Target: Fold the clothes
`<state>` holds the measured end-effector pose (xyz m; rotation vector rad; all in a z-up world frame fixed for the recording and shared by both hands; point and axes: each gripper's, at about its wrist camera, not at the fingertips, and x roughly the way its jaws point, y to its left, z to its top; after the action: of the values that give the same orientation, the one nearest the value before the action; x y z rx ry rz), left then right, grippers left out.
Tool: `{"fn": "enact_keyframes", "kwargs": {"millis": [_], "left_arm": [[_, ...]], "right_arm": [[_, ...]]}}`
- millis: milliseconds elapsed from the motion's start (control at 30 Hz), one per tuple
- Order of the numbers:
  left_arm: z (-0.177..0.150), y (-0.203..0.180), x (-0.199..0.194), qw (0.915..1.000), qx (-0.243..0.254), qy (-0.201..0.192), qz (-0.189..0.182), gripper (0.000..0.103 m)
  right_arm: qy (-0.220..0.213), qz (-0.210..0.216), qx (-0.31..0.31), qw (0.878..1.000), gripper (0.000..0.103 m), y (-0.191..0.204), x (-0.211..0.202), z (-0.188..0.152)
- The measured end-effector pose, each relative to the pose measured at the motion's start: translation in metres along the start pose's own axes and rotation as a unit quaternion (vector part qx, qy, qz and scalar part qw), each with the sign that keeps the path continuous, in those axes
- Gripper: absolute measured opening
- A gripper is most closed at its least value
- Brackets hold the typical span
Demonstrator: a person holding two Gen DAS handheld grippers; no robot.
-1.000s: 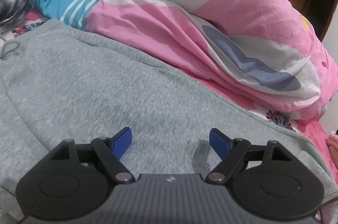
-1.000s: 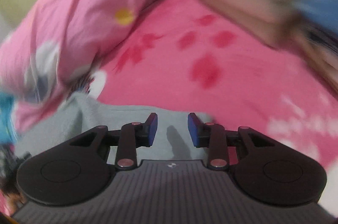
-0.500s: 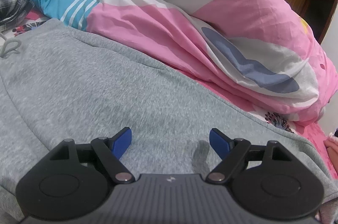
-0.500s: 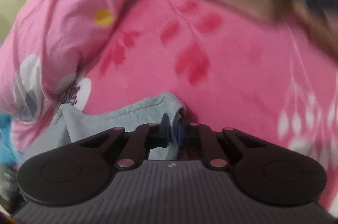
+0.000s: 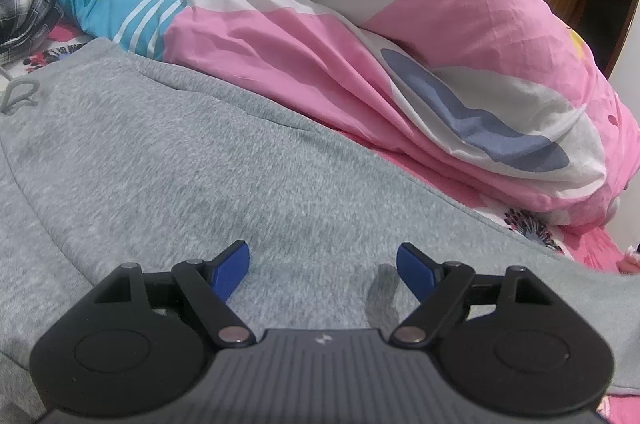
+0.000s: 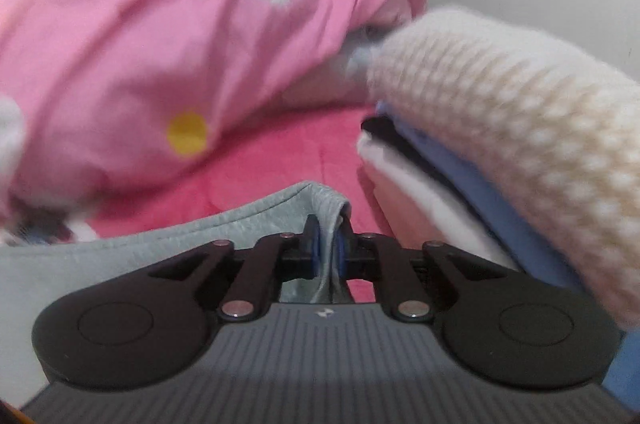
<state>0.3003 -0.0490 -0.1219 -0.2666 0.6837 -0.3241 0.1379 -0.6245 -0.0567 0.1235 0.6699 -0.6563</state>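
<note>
Right wrist view: a corner of the grey garment (image 6: 256, 220) is pinched in the slightly opening right tongs (image 6: 326, 248), its length stretched leftward beneath the wide-open, empty left tongs (image 5: 322, 266).

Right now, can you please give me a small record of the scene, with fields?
place: bed with pink sheet
garment: grey sweatpants, spread flat
left gripper: fingers wide apart above the garment, holding nothing
right gripper: pinching a grey fabric edge, fingers opening
behind: pink quilt
right side: folded clothes stack
</note>
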Motion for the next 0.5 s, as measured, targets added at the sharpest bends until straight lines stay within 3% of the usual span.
{"fn": "enact_keyframes", "kwargs": {"millis": [100,200,300,400,433,500], "left_arm": [[0.0,0.0,0.0,1.0,0.0,0.0,0.0,0.082],[0.0,0.0,0.0,1.0,0.0,0.0,0.0,0.082],[0.0,0.0,0.0,1.0,0.0,0.0,0.0,0.082],[0.0,0.0,0.0,1.0,0.0,0.0,0.0,0.082],[0.0,0.0,0.0,1.0,-0.001,-0.001,-0.001,0.082],[0.0,0.0,0.0,1.0,-0.001,-0.001,-0.001,0.082]], "right_arm": [[0.026,-0.039,-0.018,0.999,0.023,0.0,0.02,-0.007],[0.001,-0.042,0.009,0.999,0.033,-0.017,0.002,-0.011],[-0.022,0.01,0.039,0.999,0.036,-0.026,-0.038,-0.024],[-0.004,0.11,0.033,0.993,0.041,-0.009,-0.074,-0.058],[0.005,0.138,0.018,0.99,0.042,0.003,-0.083,-0.076],[0.001,0.142,-0.043,0.989,0.044,0.032,-0.091,-0.105]]}}
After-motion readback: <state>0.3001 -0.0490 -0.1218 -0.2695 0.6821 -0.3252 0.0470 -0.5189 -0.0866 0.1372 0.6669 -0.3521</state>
